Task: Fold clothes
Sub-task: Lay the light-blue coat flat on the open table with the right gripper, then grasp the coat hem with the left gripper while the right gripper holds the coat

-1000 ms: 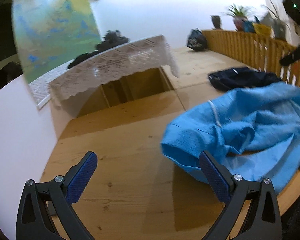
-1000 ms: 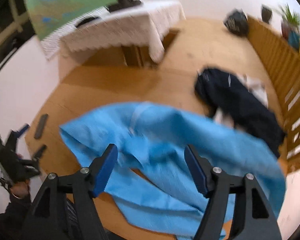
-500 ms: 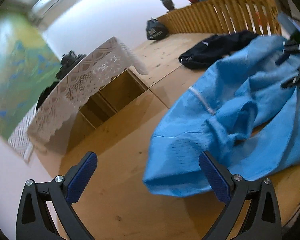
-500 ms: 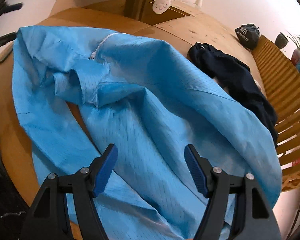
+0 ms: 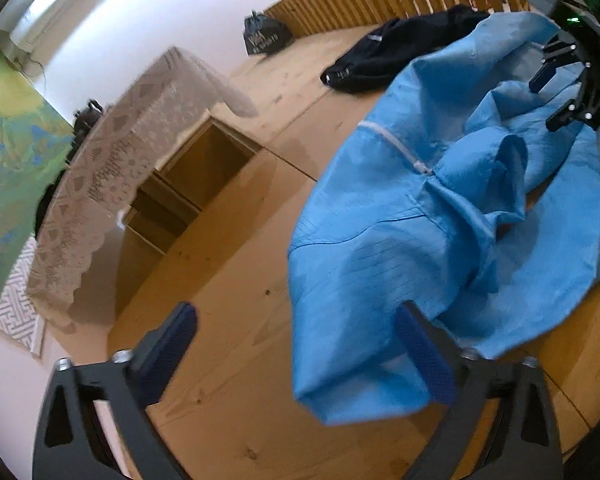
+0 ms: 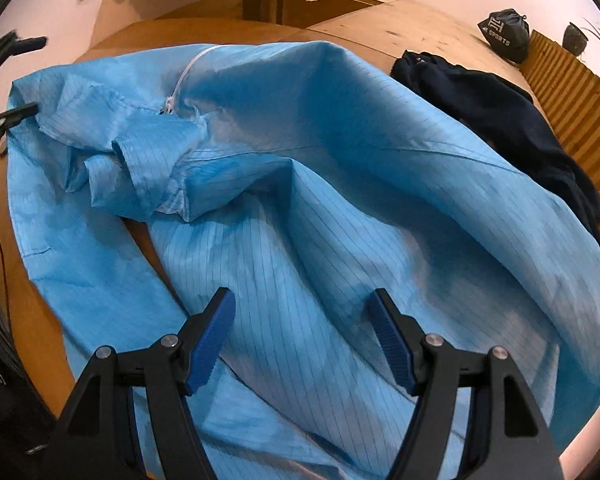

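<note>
The blue coat (image 6: 340, 184) lay crumpled and unfolded, no fold begun; the left gripper (image 5: 300, 356) was closing around its near edge, the right gripper (image 6: 300, 340) held apart, empty.

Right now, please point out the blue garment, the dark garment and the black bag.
blue garment (image 6: 340, 208): right wrist view, on its broad striped middle.
dark garment (image 6: 500, 120): right wrist view, on its middle.
black bag (image 6: 504, 34): right wrist view, on its printed front.

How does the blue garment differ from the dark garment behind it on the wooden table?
The blue garment is light blue, pinstriped and spread widely; the dark garment is navy, plain and bunched in a smaller heap. The blue one lies nearest the grippers, the dark one by the slatted fence. Both lie unfolded on the table.
</note>
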{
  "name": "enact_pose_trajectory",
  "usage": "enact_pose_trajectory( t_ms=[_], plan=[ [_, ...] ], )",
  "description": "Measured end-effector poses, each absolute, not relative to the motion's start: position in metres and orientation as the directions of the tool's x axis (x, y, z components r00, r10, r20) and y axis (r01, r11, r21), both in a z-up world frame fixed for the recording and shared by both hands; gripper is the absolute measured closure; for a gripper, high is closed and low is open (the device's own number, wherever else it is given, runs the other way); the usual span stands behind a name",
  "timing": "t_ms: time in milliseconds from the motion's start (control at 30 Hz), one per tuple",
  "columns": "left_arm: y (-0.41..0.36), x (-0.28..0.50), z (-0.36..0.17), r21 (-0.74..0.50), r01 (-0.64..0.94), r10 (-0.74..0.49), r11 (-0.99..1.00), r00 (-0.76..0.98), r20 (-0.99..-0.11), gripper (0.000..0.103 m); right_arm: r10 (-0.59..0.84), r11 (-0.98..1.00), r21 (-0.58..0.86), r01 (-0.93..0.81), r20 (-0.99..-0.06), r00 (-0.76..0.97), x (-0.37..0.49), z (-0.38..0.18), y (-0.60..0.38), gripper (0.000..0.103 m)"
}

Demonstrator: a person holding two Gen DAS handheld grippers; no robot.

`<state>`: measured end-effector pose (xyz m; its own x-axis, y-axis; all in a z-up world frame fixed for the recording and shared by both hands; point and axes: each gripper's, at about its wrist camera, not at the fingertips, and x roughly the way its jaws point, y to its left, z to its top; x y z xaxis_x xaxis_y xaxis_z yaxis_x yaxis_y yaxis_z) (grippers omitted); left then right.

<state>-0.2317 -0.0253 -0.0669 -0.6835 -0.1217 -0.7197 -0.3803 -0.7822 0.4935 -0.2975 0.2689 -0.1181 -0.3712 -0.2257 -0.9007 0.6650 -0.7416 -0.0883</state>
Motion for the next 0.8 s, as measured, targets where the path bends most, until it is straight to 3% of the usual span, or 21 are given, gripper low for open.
enact_pose_trajectory(
  t_ms=[67,133,367,533,700,733,767,800],
  plan=[
    [-0.028,-0.240,-0.075,0.412,-0.417,-0.079,-0.810,-0.619,-0.781,0.072,-0.212,-0.723,-0.125,0.679,-0.896,-0.390,-0.295,-0.116,0.269,0.034],
    [-0.031,-0.247,-0.081,0.322,-0.435,-0.024,-0.841,-0.564,-0.825,0.089,-0.193,-0.703,-0.172,0.690,-0.888,-0.418,-0.292,-0.113,0.270,0.034],
    [-0.055,-0.245,-0.062,0.156,-0.384,0.107,-0.910,-0.582,-0.806,0.100,-0.143,-0.665,-0.271,0.696,-0.868,-0.475,-0.298,-0.106,0.271,0.034],
    [-0.071,-0.243,-0.057,0.153,-0.352,0.098,-0.923,-0.602,-0.792,0.100,-0.149,-0.611,-0.315,0.726,-0.855,-0.497,-0.308,-0.107,0.251,0.034],
    [-0.078,-0.241,-0.059,0.142,-0.333,0.098,-0.932,-0.610,-0.786,0.100,-0.054,-0.552,-0.361,0.752,-0.884,-0.464,-0.319,-0.140,0.230,0.035],
    [-0.078,-0.243,-0.058,0.137,-0.330,0.101,-0.934,-0.610,-0.786,0.100,-0.071,-0.581,-0.323,0.747,-0.894,-0.442,-0.321,-0.138,0.232,0.047],
    [-0.080,-0.242,-0.056,0.125,-0.322,0.107,-0.938,-0.615,-0.781,0.101,-0.090,-0.610,-0.282,0.740,-0.904,-0.419,-0.324,-0.135,0.234,0.086],
    [-0.083,-0.241,-0.053,0.113,-0.315,0.114,-0.942,-0.620,-0.776,0.101,-0.110,-0.638,-0.241,0.731,-0.912,-0.396,-0.326,-0.132,0.236,0.100]
  ],
)
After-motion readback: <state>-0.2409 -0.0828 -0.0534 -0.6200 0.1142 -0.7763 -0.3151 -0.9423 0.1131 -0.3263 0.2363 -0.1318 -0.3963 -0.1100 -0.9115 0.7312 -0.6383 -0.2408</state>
